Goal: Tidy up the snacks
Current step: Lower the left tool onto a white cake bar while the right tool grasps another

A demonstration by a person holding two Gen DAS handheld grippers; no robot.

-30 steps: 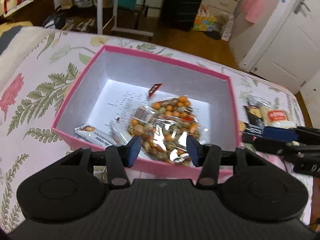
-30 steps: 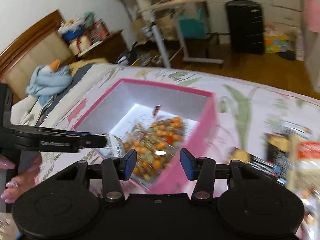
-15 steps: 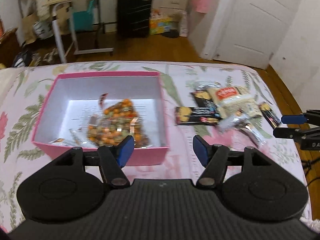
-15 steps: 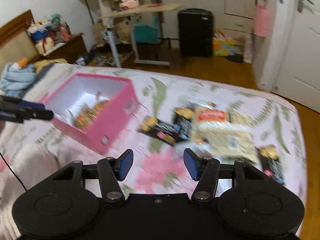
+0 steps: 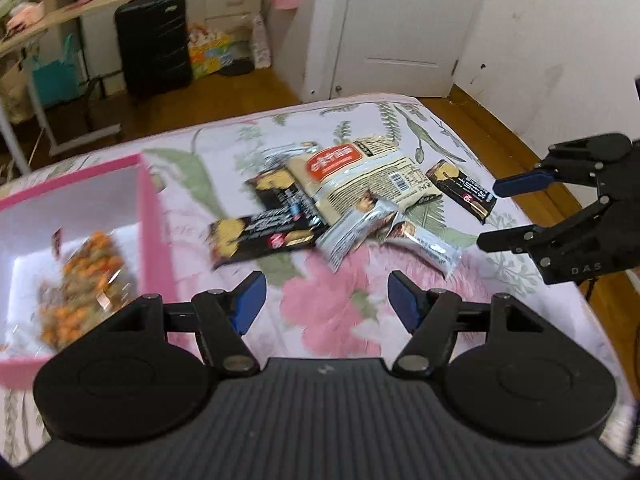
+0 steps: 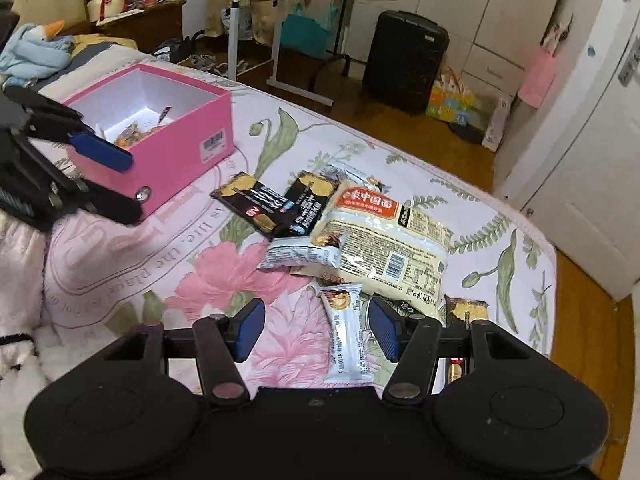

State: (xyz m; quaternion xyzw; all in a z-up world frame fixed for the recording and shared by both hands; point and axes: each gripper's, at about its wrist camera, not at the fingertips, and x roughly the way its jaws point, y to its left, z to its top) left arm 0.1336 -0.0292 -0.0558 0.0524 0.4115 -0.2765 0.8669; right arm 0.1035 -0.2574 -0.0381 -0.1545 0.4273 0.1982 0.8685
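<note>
A pink box [image 5: 154, 216] sits at the left on the flowered bedspread, with a clear bag of orange and green nuts [image 5: 84, 280] inside. To its right lies a loose pile: a pale noodle bag [image 6: 384, 240], black packets [image 6: 256, 204], silver-white bars [image 5: 352, 228] and a dark bar [image 5: 464, 192]. My left gripper [image 5: 326, 300] hangs open above the spread, in front of the pile, holding nothing. My right gripper [image 6: 318, 330] is open too, above a white bar [image 6: 346, 336] that shows between its fingers, untouched. Each gripper also shows in the other's view: the right gripper [image 5: 508, 212] and the left gripper [image 6: 124, 184].
The bed's far edge [image 6: 532, 232] drops to a wooden floor. Beyond stand a black suitcase [image 6: 404, 60], a white door [image 5: 404, 28] and a desk on wheels [image 6: 280, 32]. A blue plush toy [image 6: 36, 48] lies near the headboard.
Both grippers swung right, away from above the pink box and over to the snack pile. Their jaws stand wider than a second ago.
</note>
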